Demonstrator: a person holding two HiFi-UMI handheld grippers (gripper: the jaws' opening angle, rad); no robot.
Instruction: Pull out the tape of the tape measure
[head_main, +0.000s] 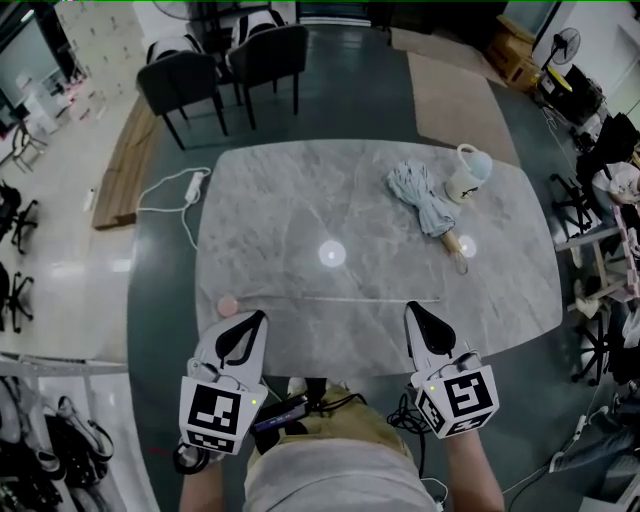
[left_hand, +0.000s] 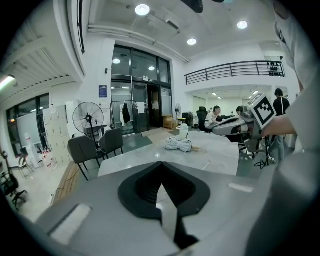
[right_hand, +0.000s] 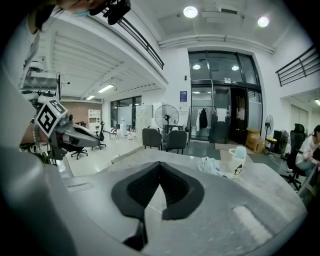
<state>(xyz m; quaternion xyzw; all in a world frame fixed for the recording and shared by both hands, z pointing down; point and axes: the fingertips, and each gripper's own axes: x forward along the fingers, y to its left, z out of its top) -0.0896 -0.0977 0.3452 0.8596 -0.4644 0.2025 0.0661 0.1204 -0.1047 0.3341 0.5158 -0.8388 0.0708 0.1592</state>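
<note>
Both hands hold their tools just above the near edge of the table, side by side, tilted slightly down and pointing away from the person. The left gripper (head_main: 261, 316) is closed with nothing in its jaws, and so is the right gripper (head_main: 409, 308). The pink tape measure (head_main: 228, 305) lies on the grey marble table (head_main: 300, 200), just beside the left gripper. Its tape (head_main: 370, 298) runs in a thin line toward the right one. Farther back lie a folded umbrella (head_main: 425, 197) and a mug (head_main: 467, 173). Two dark chairs (head_main: 225, 62) stand beyond the table, and a white cable (head_main: 170, 187) lies on the floor.

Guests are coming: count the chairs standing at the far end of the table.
2: the left chair off the table's far left corner, the right chair beside it, farther back. Others may be hidden behind them.
</note>
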